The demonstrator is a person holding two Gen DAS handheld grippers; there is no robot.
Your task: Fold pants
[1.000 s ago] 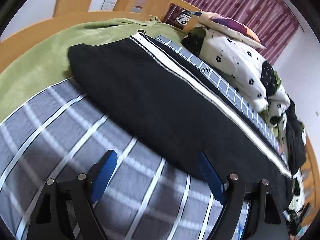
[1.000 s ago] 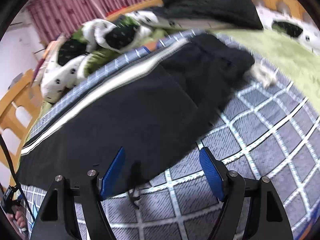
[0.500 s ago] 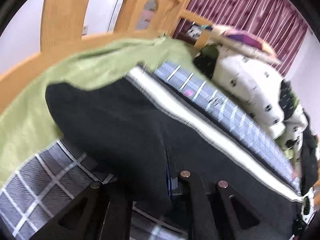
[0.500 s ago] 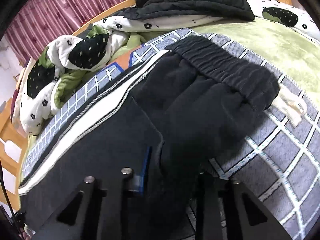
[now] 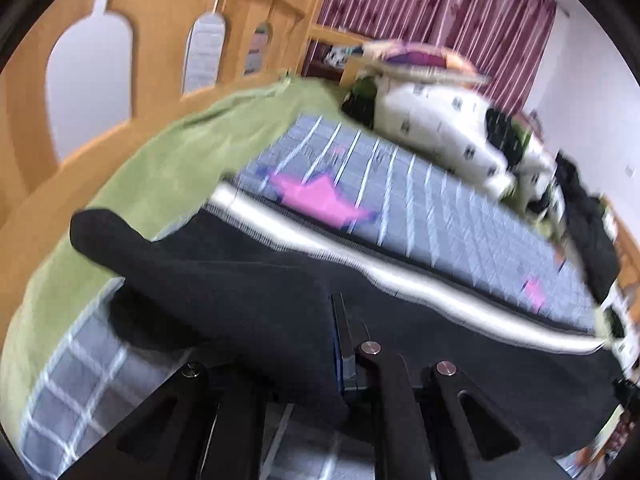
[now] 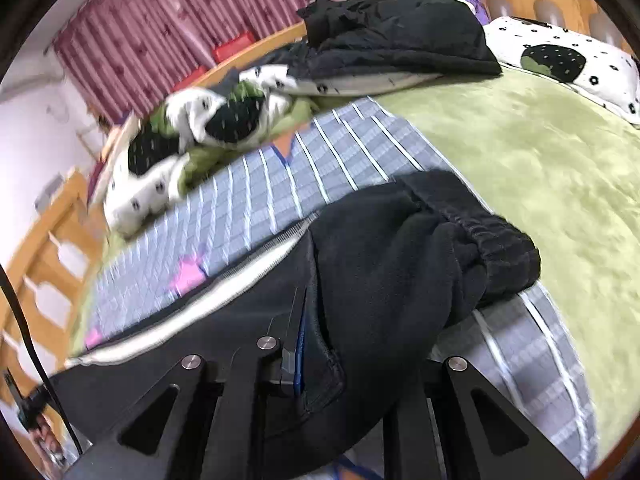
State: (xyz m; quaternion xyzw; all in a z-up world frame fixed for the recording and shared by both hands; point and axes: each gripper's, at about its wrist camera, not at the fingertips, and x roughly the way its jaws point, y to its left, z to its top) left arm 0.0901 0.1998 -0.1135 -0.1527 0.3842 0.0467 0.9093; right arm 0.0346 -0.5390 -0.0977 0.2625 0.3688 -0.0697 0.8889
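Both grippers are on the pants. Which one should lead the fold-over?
Probably right. The right gripper is shut on the bunched waistband end of the pants, the bulkier part. The left gripper pinches the thinner leg end, so it can follow.

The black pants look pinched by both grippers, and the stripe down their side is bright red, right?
Not quite. Both the left gripper and right gripper pinch the black pants, but the stripe is white, as the left wrist view shows.

Green blanket and grey checked sheet on wooden bed; patterned duvet, dark jacket, maroon curtain behind.
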